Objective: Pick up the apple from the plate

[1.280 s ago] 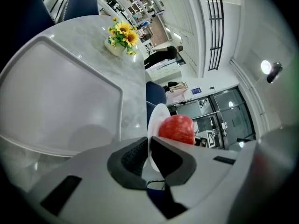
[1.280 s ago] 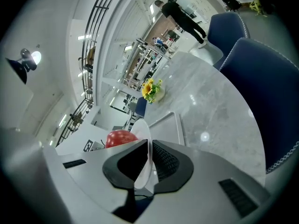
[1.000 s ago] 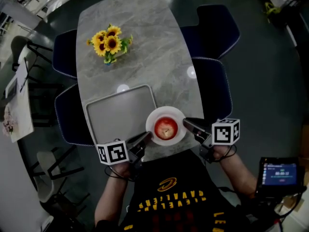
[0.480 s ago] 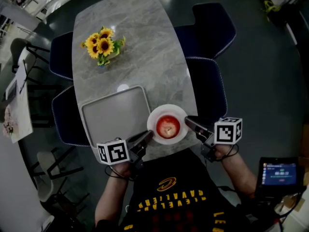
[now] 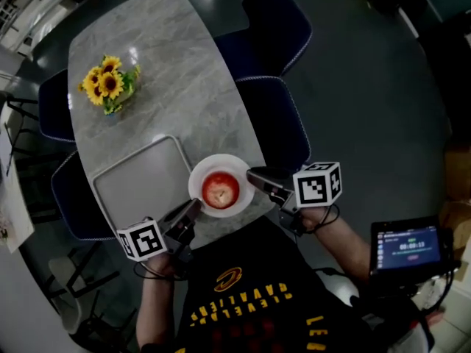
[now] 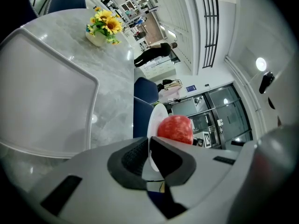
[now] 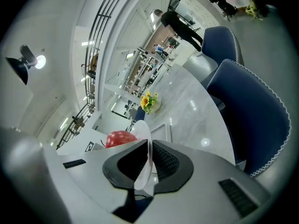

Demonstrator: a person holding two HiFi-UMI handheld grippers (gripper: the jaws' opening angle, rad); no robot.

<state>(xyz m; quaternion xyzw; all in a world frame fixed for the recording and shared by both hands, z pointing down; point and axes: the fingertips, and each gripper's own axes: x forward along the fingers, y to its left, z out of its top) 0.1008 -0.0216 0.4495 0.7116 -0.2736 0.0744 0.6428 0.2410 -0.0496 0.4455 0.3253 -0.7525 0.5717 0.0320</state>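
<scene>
A red apple (image 5: 220, 190) lies on a white plate (image 5: 200, 172) at the near end of the marble table (image 5: 151, 57). My left gripper (image 5: 193, 207) is shut on the plate's near-left rim and my right gripper (image 5: 254, 175) on its right rim. In the left gripper view the plate (image 6: 156, 118) stands edge-on between the pads of the left gripper (image 6: 149, 146), with the apple (image 6: 175, 129) just beyond. In the right gripper view the right gripper (image 7: 148, 148) pinches the plate (image 7: 142, 132), and the apple (image 7: 119, 138) shows to the left.
A grey tray (image 5: 140, 186) lies just left of the plate. A vase of sunflowers (image 5: 108, 85) stands at the far left of the table. Blue chairs (image 5: 276, 116) line the table's right side. A tablet (image 5: 408, 247) is at my lower right.
The plate with the apple, held by both grippers, has shifted slightly right, away from the tray. The head view has swung, so the table sits further left in the picture.
</scene>
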